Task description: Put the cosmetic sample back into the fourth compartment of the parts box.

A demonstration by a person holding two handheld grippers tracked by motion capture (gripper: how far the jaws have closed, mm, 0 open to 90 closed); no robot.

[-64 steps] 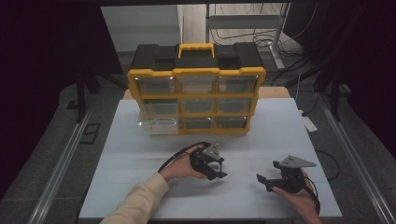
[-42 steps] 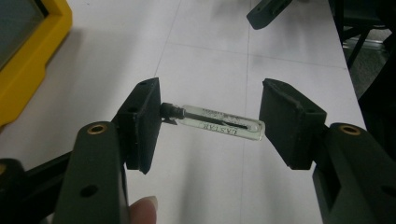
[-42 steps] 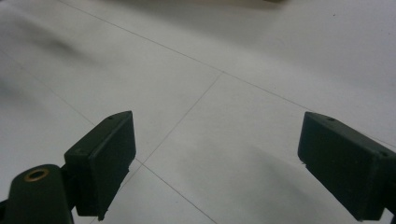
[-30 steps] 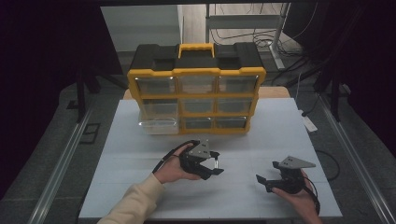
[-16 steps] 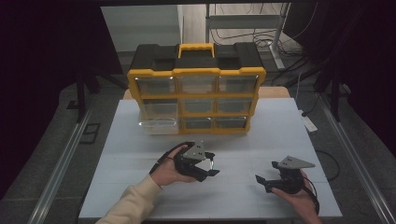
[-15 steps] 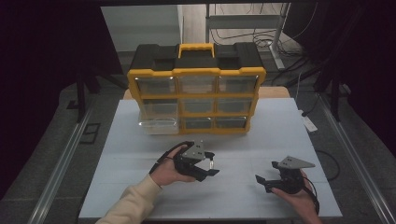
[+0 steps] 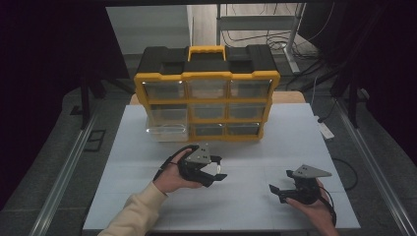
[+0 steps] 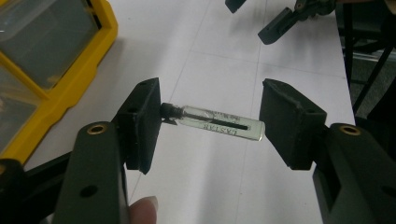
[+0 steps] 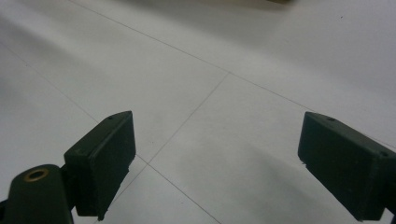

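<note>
Jaws of left gripper [image 8: 210, 123] clamp vial [image 8: 219, 123] endwise — crosswise between pads.

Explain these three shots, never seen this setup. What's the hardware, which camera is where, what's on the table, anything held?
No robot here: a person holds a hand-operated tool with two black jaws in each hand. The high view looks down on the white table from the person's side. There the left tongs are at the left and the right tongs at the right.

The other two pictures come from cameras riding on the tools, looking along their own jaws.

At the far side of the table stands a yellow-and-black drawer organizer, with one clear drawer at the lower left pulled out.

The left tongs clamp a small glass vial lengthwise, end to end, above the table. The right tongs are open and hold nothing.
</note>
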